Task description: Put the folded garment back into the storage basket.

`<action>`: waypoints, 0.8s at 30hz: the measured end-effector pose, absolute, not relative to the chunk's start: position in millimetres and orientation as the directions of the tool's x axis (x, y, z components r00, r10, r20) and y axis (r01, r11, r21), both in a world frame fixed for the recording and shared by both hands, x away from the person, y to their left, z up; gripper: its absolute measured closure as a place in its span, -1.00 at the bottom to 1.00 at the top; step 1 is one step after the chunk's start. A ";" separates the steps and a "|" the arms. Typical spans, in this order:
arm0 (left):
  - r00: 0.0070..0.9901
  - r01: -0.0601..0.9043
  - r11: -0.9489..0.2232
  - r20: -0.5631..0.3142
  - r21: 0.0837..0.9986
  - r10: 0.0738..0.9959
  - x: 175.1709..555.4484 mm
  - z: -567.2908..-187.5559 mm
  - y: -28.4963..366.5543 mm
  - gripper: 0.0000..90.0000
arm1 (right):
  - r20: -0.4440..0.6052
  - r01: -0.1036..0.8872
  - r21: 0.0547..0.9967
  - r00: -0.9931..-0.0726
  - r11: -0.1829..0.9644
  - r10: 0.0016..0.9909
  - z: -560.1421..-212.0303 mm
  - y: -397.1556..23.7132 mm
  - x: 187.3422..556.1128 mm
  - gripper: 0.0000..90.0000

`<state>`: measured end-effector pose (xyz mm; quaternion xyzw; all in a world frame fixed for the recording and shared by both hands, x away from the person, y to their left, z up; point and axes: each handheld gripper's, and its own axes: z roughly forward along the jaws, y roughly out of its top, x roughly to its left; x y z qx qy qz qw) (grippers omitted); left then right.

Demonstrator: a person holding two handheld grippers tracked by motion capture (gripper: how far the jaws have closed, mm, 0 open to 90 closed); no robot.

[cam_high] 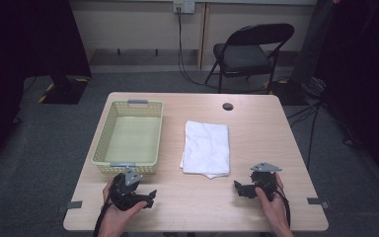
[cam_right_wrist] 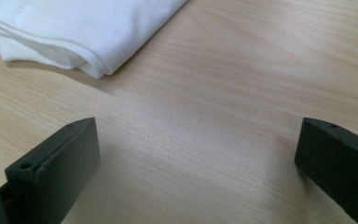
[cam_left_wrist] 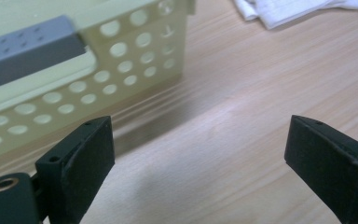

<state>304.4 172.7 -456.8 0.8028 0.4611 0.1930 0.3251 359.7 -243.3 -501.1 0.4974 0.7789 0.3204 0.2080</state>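
Towel [cam_high: 206,148] is the white folded cloth lying flat near the middle of the table [cam_high: 256,123], a little toward your right side. Start close to you. Your left gripper [cam_high: 150,194] sits near the front edge of the table, toward the left corner. In the left gripper view, its fingers [cam_left_wrist: 81,163] are spread wide apart with nothing between them but bare wood. Your right gripper [cam_high: 238,186] sits near the front edge too, toward the right corner. In the right gripper view, its fingers [cam_right_wrist: 60,163] are also spread wide and hold nothing. Both grippers are apart from the towel.

Look a little farther. The near corner of the towel [cam_right_wrist: 74,32] lies just ahead of your right gripper, on its left side. You can see its folded edges stacked up.

The yellow basket [cam_high: 103,136] stands on the left part of the table, just past your left gripper. Its wall is full of round holes [cam_left_wrist: 116,77], and it has a grey handle [cam_left_wrist: 25,49] on the near rim. The towel lies beside the basket, not touching it.

Far back, a small dark round spot [cam_high: 227,106] sits near the back edge of the table. A black folding chair [cam_high: 249,52] stands on the floor behind.
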 end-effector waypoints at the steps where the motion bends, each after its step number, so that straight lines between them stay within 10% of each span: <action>1: 0.503 0.611 -0.367 0.013 0.701 0.864 303.8 -455.7 171.0 -0.82 | -0.005 0.642 0.706 -0.418 0.299 0.908 -501.1 -243.3 359.7 -1.00; 24: 0.557 0.571 -0.413 0.035 0.710 0.830 322.7 -433.7 136.6 -0.84 | -0.006 0.641 0.706 -0.417 0.299 0.909 -501.1 -243.2 359.1 -1.00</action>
